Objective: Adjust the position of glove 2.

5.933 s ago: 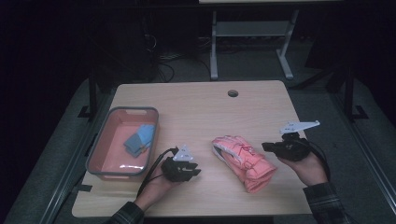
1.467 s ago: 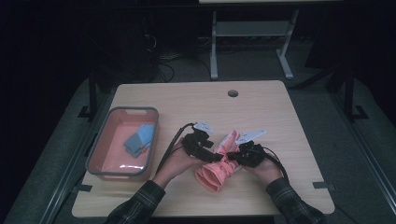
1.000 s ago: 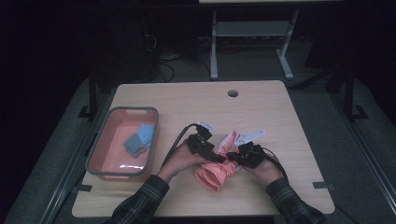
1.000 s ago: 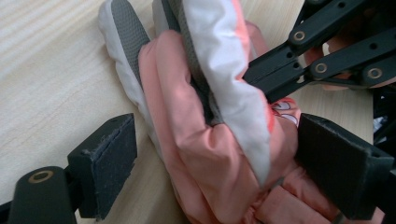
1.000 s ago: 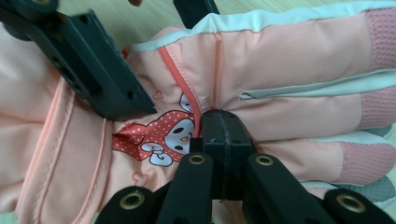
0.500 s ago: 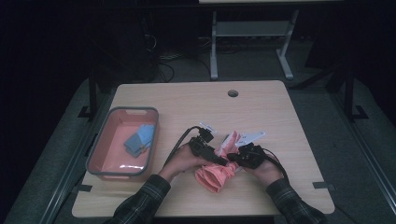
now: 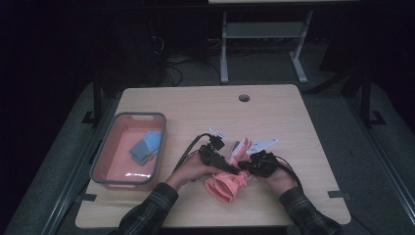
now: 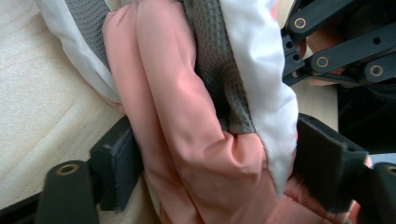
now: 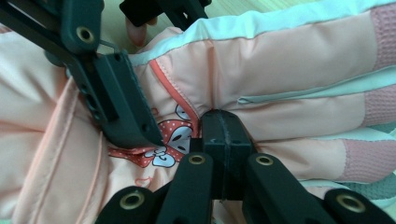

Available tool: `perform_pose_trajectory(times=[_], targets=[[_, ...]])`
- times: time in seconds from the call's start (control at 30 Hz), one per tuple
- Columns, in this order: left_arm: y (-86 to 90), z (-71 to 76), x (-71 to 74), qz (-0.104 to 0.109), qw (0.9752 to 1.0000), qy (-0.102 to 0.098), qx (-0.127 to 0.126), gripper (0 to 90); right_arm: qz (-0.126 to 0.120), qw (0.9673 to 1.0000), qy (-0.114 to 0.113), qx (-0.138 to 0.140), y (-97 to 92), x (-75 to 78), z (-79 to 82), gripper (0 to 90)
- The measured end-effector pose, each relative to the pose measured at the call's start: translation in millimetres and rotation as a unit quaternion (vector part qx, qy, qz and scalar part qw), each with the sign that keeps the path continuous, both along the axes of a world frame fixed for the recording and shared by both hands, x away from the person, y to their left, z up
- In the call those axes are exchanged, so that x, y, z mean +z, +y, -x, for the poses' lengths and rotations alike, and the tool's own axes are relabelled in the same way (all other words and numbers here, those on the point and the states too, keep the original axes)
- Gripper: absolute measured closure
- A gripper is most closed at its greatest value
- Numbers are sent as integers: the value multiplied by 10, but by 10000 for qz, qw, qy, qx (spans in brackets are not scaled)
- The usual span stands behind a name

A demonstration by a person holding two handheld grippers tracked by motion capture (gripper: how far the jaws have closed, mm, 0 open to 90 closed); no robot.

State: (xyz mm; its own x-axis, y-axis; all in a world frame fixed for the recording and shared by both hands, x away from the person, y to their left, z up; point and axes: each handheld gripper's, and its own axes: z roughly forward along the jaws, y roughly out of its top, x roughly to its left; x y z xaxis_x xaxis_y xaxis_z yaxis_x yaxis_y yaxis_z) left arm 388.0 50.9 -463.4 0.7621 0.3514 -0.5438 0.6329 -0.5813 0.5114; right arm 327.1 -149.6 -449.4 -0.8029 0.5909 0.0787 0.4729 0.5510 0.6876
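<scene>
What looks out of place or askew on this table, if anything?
Nothing is spilled or damaged. The pink garment lies bunched and twisted between the left gripper and right gripper, which suits handling. Blue cloth sits in the pink bin.

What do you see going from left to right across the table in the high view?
Bin with a blue cloth inside → left gripper → pink garment → right gripper.

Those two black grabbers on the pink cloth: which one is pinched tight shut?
The right gripper, in the hand at the table's right side: its jaws meet on the pink cloth. The left gripper straddles a thick fold, jaws wide apart.
</scene>
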Motion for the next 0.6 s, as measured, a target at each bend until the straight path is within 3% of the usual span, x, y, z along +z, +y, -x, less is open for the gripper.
perform_pose_trajectory(times=[0.13,0.23,0.3,0.43,0.47,0.5,0.6], targets=[[6,-6,6,-106,9999,-30,41,379,29,10000,-45,13,20,-3,-1,900],[9,0,16,-191,9998,-37,39,431,31,10000,-47,16,21,0,-4,900],[14,6,37,-242,9996,-66,90,524,-23,10000,-69,19,10,6,-11,900],[28,15,50,-171,9997,-36,166,573,-129,9999,-40,-3,-24,35,-16,900],[46,14,58,-110,9998,-60,177,590,-356,9993,71,13,-76,74,-16,793],[46,14,58,-110,9998,-60,177,593,-356,9993,71,13,-76,74,-16,793],[54,28,92,-34,9998,-132,156,600,-633,9979,-28,-92,-167,154,39,628]])
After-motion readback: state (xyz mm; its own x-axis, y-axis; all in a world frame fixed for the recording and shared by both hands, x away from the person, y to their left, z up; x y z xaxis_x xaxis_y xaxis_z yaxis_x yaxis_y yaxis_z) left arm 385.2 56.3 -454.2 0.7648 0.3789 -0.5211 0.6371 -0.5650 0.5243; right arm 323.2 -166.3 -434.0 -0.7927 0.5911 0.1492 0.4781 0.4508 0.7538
